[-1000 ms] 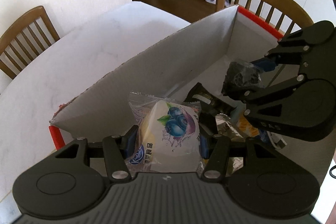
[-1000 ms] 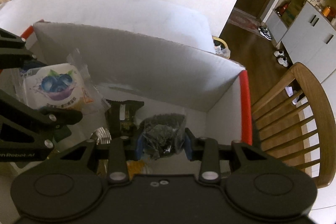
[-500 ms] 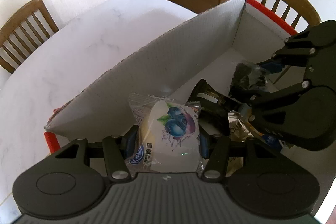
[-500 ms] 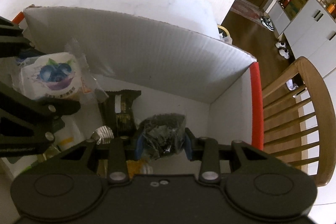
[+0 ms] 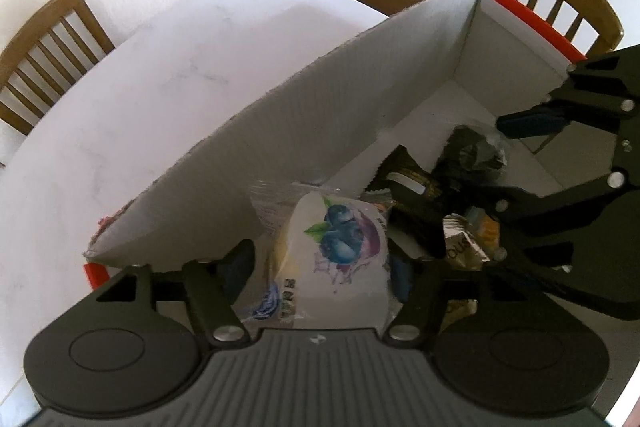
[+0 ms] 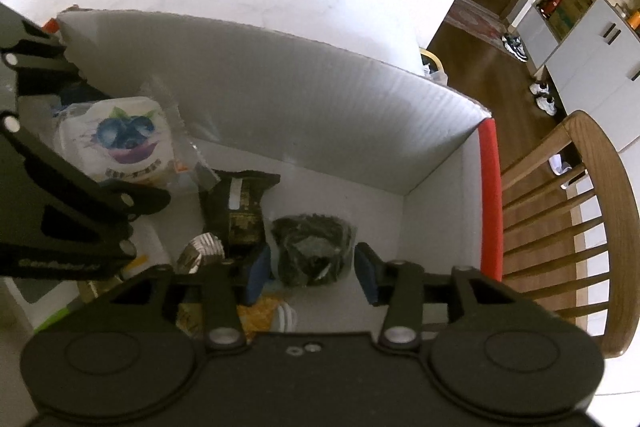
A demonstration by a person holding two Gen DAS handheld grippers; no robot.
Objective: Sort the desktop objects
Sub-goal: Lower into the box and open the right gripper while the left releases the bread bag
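Note:
Both grippers point down into a white cardboard box with red end edges. A white packet printed with blueberries lies between the fingers of my left gripper. Those jaws are opening, and a gap shows beside the left pad. A dark crinkled packet sits between the blue pads of my right gripper. Its jaws are opening too, with both pads off the packet.
Inside the box lie a black packet with a gold label, a silver wrapper and a yellow wrapper. The box stands on a white table. Wooden chairs stand at the right and far left.
Both grippers have spread their jaws off the packets they gripped. The blueberry packet and the dark packet have dropped lower in the box.

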